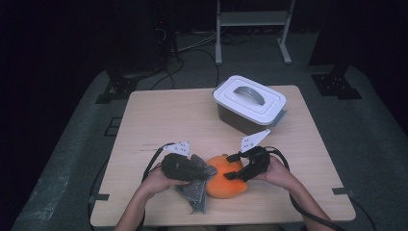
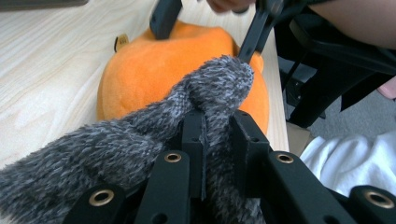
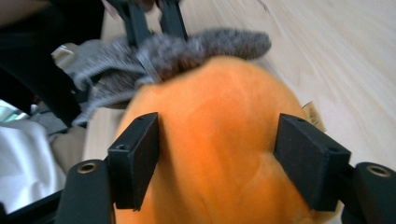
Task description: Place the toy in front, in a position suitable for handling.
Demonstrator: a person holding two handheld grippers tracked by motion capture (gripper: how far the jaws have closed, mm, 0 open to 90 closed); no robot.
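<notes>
Near your edge of the table (image 1: 159, 115), the orange plush (image 1: 223, 183) lay between both grippers, its long axis running toward the closed white-lidded box (image 1: 250, 98), whose contents stayed hidden. Your right gripper (image 1: 234, 167) straddled the plush, jaws wide and flanking it; I couldn't tell if they pressed. Your left gripper (image 1: 206, 172) was clamped on the grey fuzzy cloth (image 1: 195, 192) touching the plush.

One camera looks down from above the pale wooden table (image 1: 159, 115); two ride close, facing each other across the round orange plush cushion (image 1: 224, 184).
</notes>
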